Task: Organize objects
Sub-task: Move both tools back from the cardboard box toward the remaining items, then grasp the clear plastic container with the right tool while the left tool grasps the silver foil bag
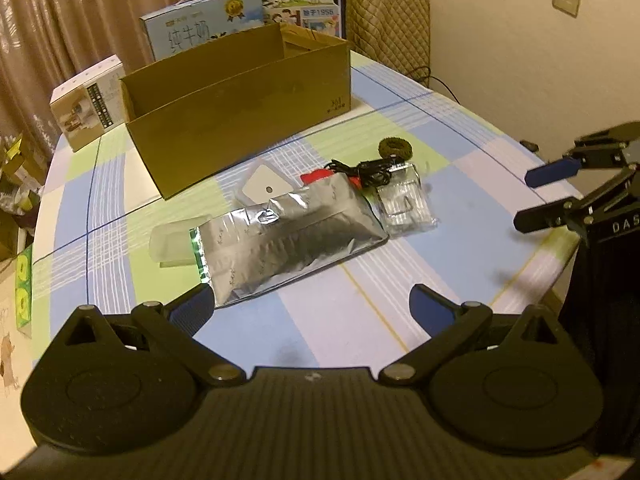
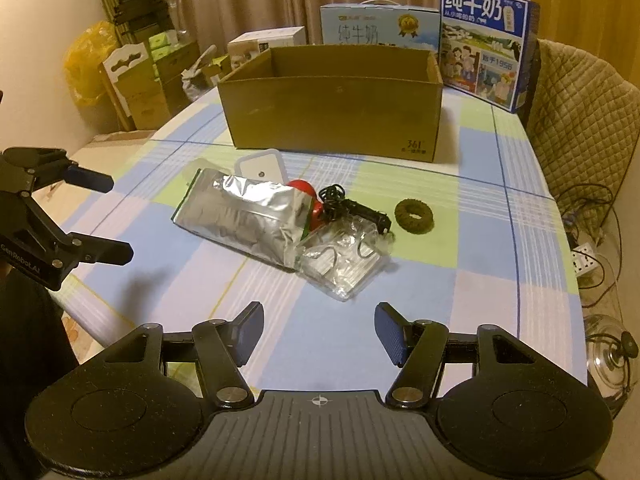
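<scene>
A heap of small items lies mid-table in front of an open cardboard box (image 1: pixel 240 128) (image 2: pixel 332 120). It holds a silver foil bag (image 1: pixel 288 236) (image 2: pixel 240 216), a clear plastic packet (image 1: pixel 404 204) (image 2: pixel 344 264), a black cable (image 1: pixel 368 170) (image 2: pixel 348 204), a red item (image 1: pixel 316 176) (image 2: pixel 308 196), a white square pad (image 1: pixel 262 188) (image 2: pixel 260 166) and a dark green hair ring (image 1: pixel 395 148) (image 2: pixel 414 216). My left gripper (image 1: pixel 310 304) (image 2: pixel 106 216) is open wide just short of the foil bag. My right gripper (image 2: pixel 320 320) (image 1: pixel 540 194) is open short of the packet, empty.
Two milk cartons (image 2: pixel 484 44) (image 1: pixel 204 20) and a white box (image 1: pixel 88 104) stand behind the cardboard box. A translucent lid (image 1: pixel 172 244) lies left of the foil bag. A quilted chair back (image 2: pixel 580 112) is at the right, and clutter (image 2: pixel 132 72) beyond the table's left edge.
</scene>
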The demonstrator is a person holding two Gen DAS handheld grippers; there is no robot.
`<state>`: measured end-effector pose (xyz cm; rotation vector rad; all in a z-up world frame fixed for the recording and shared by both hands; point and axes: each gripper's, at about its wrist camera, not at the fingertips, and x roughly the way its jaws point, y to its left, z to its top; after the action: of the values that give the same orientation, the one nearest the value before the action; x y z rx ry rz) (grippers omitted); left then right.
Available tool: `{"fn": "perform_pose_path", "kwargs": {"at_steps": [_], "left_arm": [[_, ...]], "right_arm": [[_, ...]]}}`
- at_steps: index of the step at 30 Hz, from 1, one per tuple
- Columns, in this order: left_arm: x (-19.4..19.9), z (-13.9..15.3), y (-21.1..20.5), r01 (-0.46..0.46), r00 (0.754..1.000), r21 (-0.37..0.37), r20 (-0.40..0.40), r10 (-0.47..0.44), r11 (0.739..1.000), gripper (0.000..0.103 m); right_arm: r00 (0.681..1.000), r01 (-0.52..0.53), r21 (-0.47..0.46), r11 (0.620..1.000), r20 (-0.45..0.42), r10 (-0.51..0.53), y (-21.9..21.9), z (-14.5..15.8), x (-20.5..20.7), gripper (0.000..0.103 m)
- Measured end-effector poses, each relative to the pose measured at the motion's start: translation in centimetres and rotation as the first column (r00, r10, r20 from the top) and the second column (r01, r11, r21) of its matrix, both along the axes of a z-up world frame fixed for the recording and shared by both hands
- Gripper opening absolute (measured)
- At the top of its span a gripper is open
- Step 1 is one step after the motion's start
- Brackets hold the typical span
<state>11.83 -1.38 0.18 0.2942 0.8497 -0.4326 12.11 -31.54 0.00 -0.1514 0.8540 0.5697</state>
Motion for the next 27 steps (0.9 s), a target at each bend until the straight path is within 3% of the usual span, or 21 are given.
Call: {"fn": "perform_pose_path", "kwargs": {"at_steps": [5,8,10,11,20,27], "left_arm": [[0.2,-0.4,-0.2,0.05,0.999,0.034,0.0,-0.05,0.998,0.102],[0.6,-0.7,-0.4,0.081,0.997,0.049,0.001,-0.081,0.995,0.102],[1.0,-0.9,-0.4,0.093,0.996,0.056,-0.001,-0.093,0.994,0.102],[1.2,-1.0,-0.4,0.099,0.995,0.059,-0.001,-0.099,0.993,0.102],[4.0,-2.0,-0.7,0.186,0.983,0.094,-0.009,-0.186,0.978,0.102],[7.1,-2.8,-1.2,0.3,0.953,0.136,0.0,-0.303,0.944,0.102]], "right_arm": [[1.0,-0.03,-0.023,0.999,-0.004,0.03,0.3,-0.3,0.7,0.059],[0.998,-0.059,-0.033,0.998,0.009,0.06,0.6,-0.5,1.1,0.074],[0.996,-0.085,-0.027,0.996,0.022,0.085,0.8,-0.5,1.4,0.092],[0.995,-0.096,-0.026,0.995,0.026,0.097,0.9,-0.5,1.6,0.093],[0.984,-0.179,-0.1,0.979,0.002,0.18,2.6,-2.0,5.1,0.094],[0.972,-0.233,-0.157,0.96,-0.013,0.234,3.7,-3.7,8.1,0.094]]}}
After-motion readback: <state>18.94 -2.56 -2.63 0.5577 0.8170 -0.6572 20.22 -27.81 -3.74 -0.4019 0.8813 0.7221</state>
